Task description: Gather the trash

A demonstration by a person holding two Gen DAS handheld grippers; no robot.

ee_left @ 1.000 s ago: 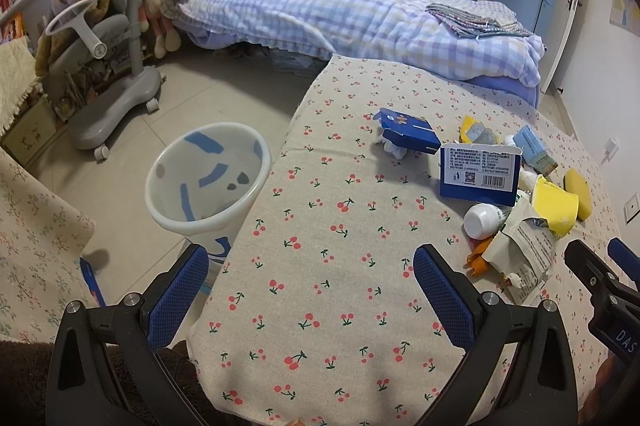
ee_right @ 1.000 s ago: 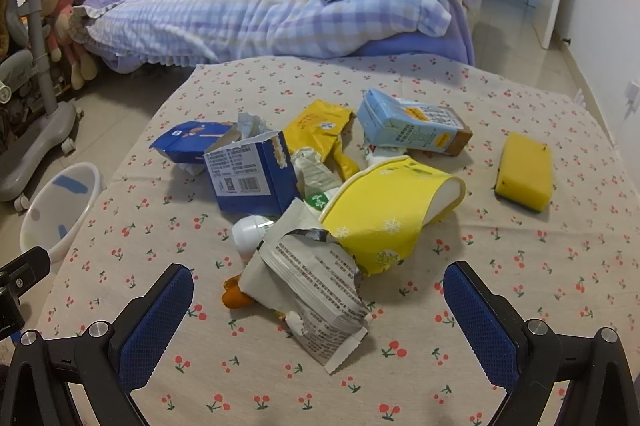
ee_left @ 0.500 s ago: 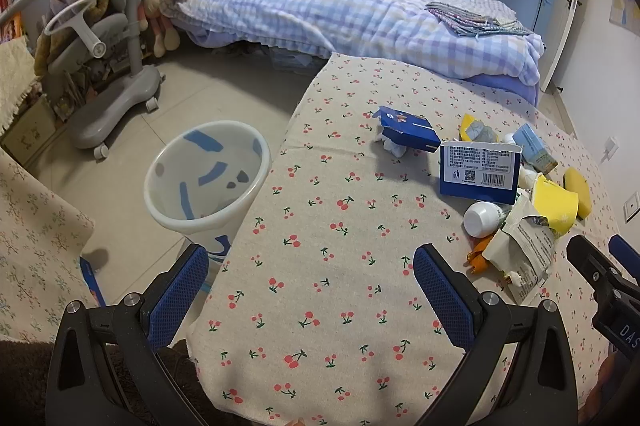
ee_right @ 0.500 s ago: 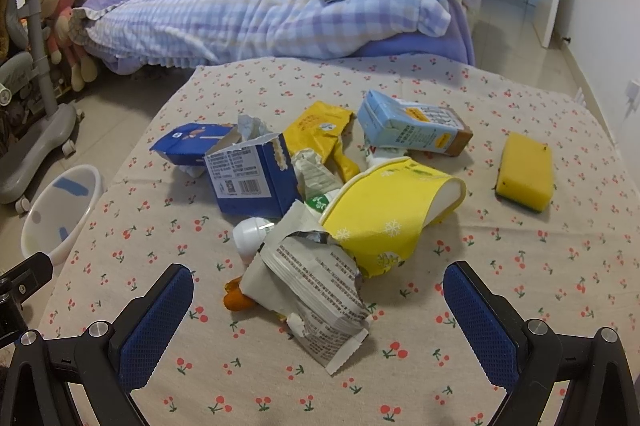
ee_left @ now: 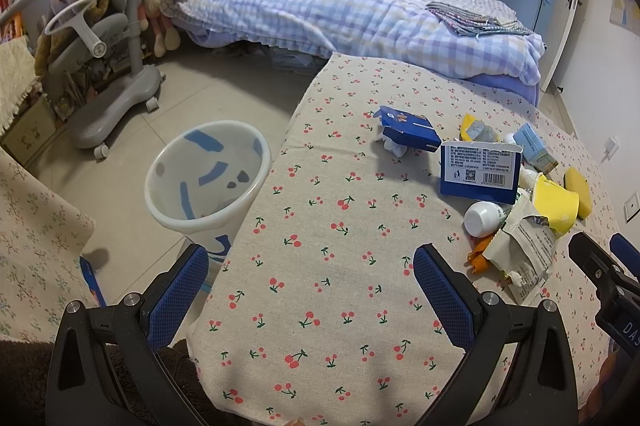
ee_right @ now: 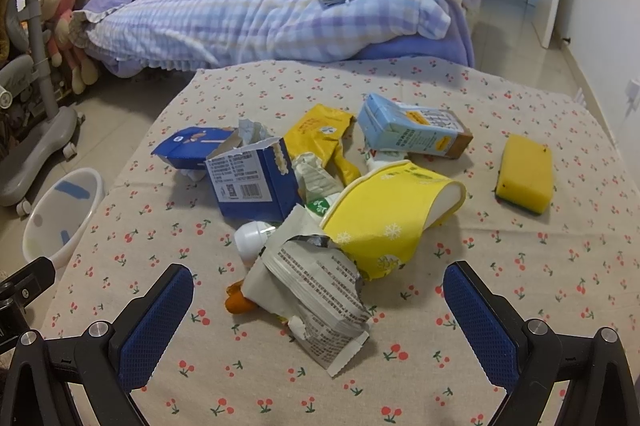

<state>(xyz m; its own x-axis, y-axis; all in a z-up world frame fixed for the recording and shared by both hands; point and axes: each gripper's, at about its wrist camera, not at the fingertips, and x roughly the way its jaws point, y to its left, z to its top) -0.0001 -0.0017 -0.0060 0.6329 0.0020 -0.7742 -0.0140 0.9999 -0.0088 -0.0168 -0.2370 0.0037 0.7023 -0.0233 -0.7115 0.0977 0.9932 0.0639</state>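
trash pile: torn grey printed foil wrapper (ee_right: 316, 290) lying just ahead of the right gripper (ee_right: 318, 310), touching the squashed yellow paper cup (ee_right: 384, 218)
right gripper: jaws wide apart, nothing in them
left gripper (ee_left: 310, 290): also spread, empty
bin: white plastic wastebasket with blue patches (ee_left: 206, 177) on the floor, beside the cherry-print tablecloth (ee_left: 340, 306)

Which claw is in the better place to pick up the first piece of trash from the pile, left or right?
Probably right. The right claw is open, with the torn grey wrapper directly between its fingers. The left claw, also open, faces bare tablecloth, with the pile off to its right.
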